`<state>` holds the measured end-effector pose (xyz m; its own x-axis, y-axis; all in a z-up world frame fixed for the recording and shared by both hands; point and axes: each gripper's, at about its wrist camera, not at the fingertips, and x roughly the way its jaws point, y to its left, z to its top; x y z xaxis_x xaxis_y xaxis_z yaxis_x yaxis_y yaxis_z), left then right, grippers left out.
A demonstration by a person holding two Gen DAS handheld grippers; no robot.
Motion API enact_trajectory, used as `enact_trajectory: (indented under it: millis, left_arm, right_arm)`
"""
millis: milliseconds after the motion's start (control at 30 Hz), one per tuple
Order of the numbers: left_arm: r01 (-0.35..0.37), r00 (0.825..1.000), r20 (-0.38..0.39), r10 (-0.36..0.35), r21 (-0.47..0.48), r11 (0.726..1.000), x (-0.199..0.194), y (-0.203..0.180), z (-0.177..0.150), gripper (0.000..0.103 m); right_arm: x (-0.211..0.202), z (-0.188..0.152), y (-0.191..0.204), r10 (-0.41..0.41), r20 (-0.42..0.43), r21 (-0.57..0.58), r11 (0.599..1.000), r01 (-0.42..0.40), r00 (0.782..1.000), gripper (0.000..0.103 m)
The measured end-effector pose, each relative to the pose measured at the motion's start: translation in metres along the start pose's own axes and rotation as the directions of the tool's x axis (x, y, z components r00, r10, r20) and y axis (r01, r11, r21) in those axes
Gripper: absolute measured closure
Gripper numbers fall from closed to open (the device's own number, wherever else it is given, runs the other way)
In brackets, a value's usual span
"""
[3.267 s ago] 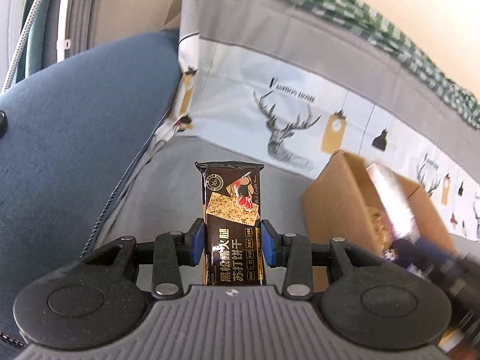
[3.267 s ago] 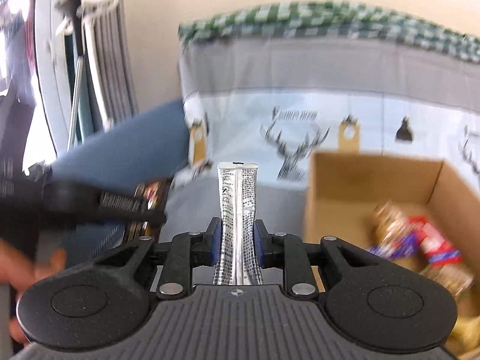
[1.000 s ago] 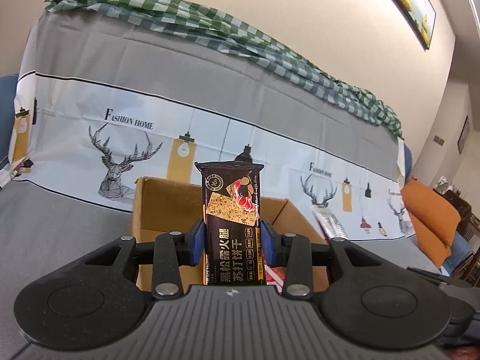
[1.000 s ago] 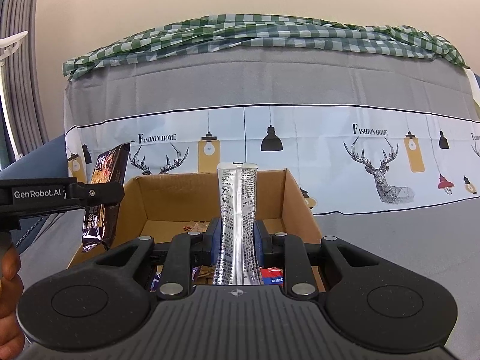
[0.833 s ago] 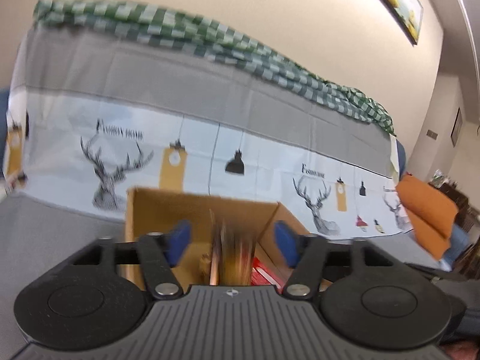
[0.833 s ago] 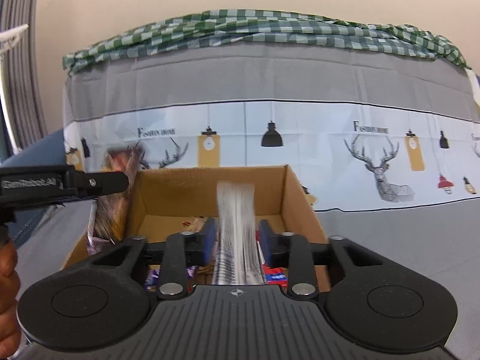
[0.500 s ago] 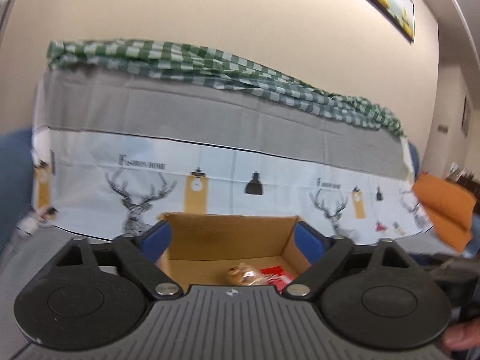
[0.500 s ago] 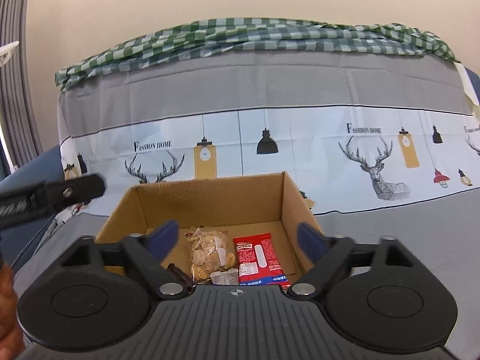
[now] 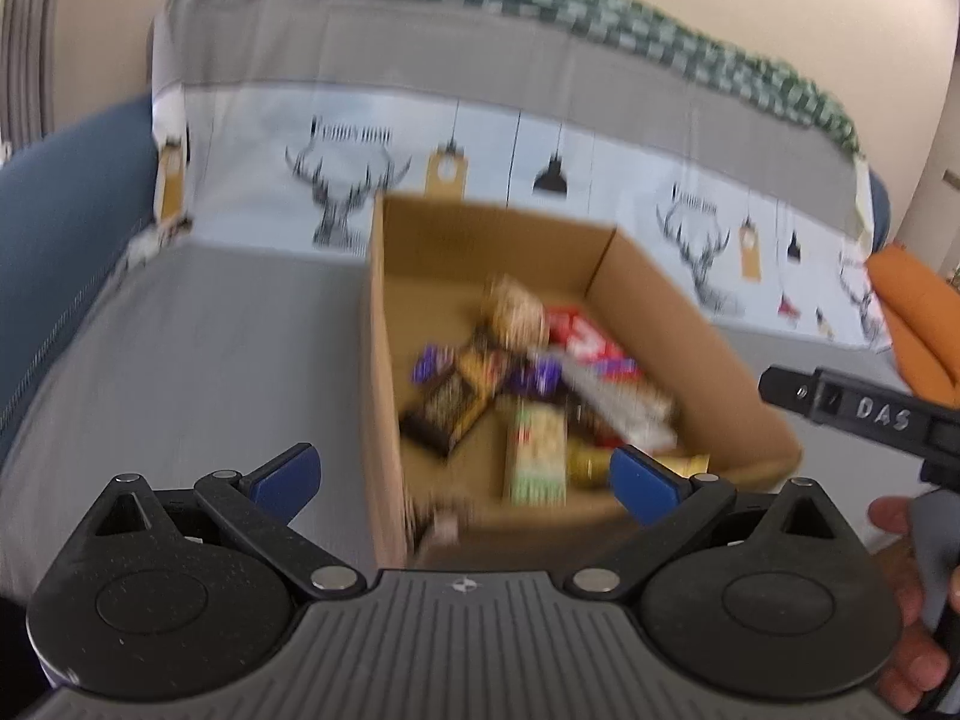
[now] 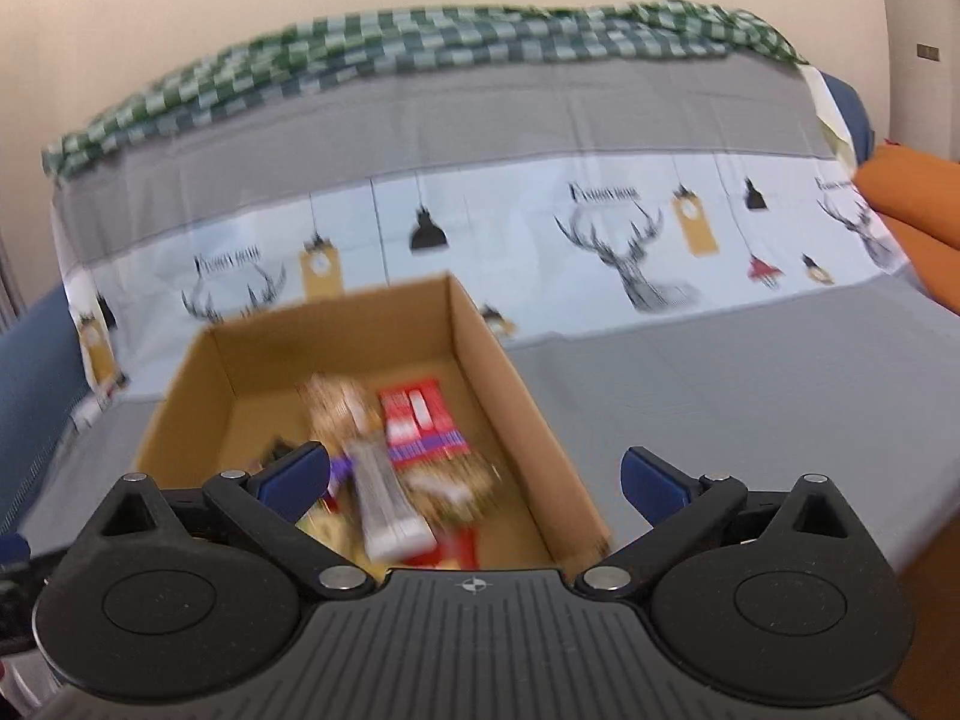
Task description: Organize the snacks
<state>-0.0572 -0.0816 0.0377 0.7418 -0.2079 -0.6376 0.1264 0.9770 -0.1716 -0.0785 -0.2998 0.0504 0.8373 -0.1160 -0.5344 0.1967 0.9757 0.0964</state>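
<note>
An open cardboard box (image 9: 384,360) sits on the grey sofa seat and holds several snack packs; it also shows in the right wrist view (image 10: 510,372). The dark cracker pack (image 9: 447,408) lies inside on the left. The silver pack (image 10: 387,501) lies inside, beside a red pack (image 10: 420,420). My left gripper (image 9: 465,477) is open and empty above the box's near left wall. My right gripper (image 10: 474,480) is open and empty above the box's near end. The right gripper's body (image 9: 858,408) shows at the right of the left wrist view.
The sofa has a grey seat (image 9: 210,336), a deer-print cover (image 10: 630,252) on the backrest and a green checked cloth (image 10: 420,42) on top. A blue armrest (image 9: 66,204) stands left. An orange cushion (image 10: 912,198) lies right.
Both grippers opened and dropped their packs into the box: the left let go of the dark cracker pack, the right the silver pack. Both views now tilt down toward the box.
</note>
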Motion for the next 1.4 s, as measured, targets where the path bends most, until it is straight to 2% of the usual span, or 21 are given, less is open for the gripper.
enact_trajectory:
  millis: [233, 367, 633, 1400]
  left_arm:
    - [-0.056, 0.998, -0.02, 0.057, 0.021, 0.998, 0.014, 0.002, -0.005, 0.0]
    - [-0.037, 0.998, -0.043, 0.037, -0.003, 0.999, 0.019, 0.003, -0.002, 0.001]
    - [-0.035, 0.998, -0.058, 0.034, -0.02, 0.999, 0.024, 0.004, 0.0, 0.0]
    - [-0.037, 0.998, -0.05, 0.037, -0.004, 0.999, 0.023, 0.0, -0.002, 0.001]
  right_arm:
    - [0.006, -0.015, 0.002, 0.012, -0.075, -0.079, 0.997, -0.018, 0.997, 0.001]
    - [0.011, -0.018, 0.007, 0.014, -0.098, -0.093, 0.995, -0.023, 0.995, 0.001]
    - [0.012, -0.021, 0.018, 0.019, -0.089, -0.165, 0.986, -0.034, 0.996, 0.001]
    - [0.007, -0.021, 0.021, 0.034, -0.075, -0.178, 0.983, -0.047, 0.997, 0.001]
